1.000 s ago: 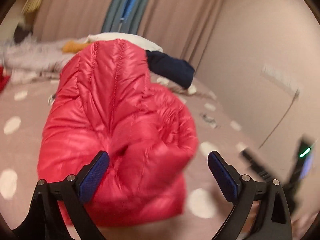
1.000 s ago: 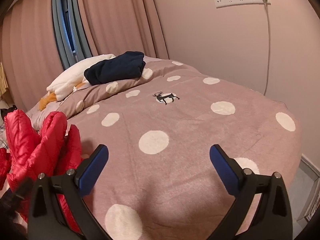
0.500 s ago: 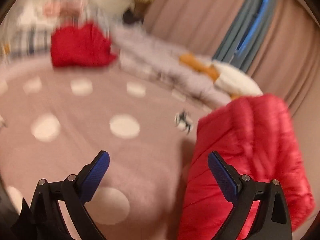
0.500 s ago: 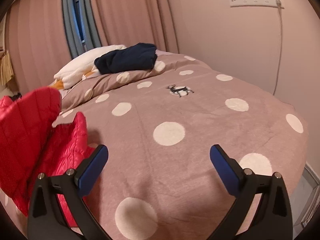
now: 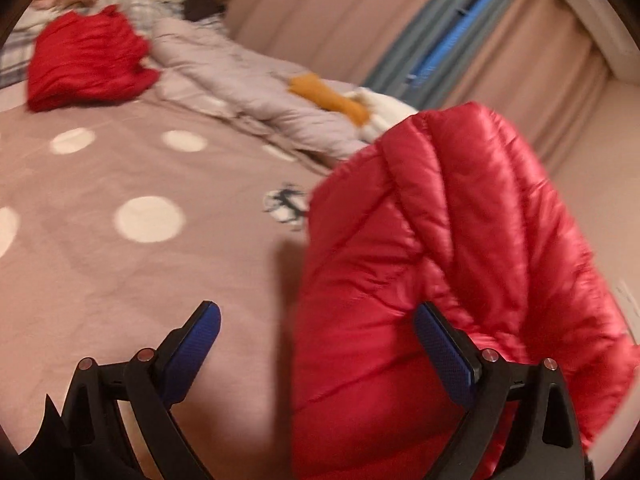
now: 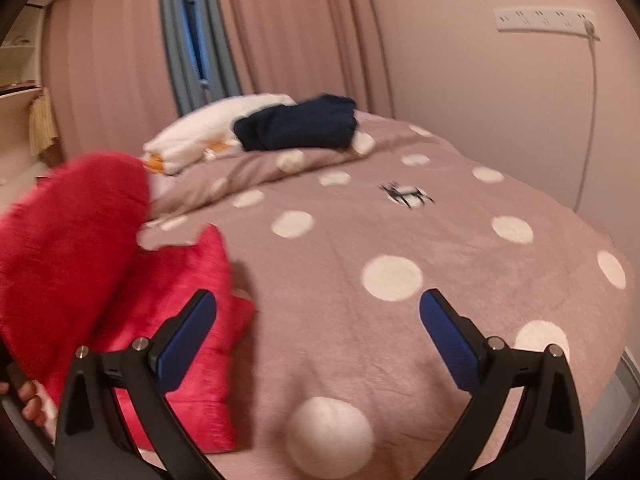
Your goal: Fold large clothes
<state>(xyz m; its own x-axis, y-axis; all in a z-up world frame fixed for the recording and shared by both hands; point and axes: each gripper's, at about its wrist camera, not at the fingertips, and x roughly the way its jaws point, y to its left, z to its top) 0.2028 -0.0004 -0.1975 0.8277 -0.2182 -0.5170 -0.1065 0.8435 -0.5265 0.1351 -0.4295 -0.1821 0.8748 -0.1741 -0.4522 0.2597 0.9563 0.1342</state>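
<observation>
One red quilted puffer jacket (image 5: 432, 280) fills the 3 o'clock to 5 o'clock part of the left wrist view, bunched up and rising off the pink polka-dot bedcover (image 5: 120, 260). In the right wrist view the same jacket (image 6: 120, 280) sits at 8 o'clock to 9 o'clock, its upper fold blurred. The left gripper (image 5: 316, 344) is spread wide; its right finger lies against the jacket's folds, though blur makes it hard to say whether it touches, and nothing is pinched between the pads. The right gripper (image 6: 318, 332) is likewise spread wide, over bare bedcover just beside the jacket's hem. At 8 o'clock in the right wrist view, fingertips of a hand (image 6: 30, 400) show at the edge. Farther out, a second red garment (image 5: 88, 64) lies at 10 o'clock in the left view, with a pale grey padded garment (image 5: 248, 80) beside it. A folded navy garment (image 6: 296, 126) rests at 12 o'clock on the bed near a white pillow (image 6: 208, 132). A power strip (image 6: 544, 20) hangs on the wall at 2 o'clock.
</observation>
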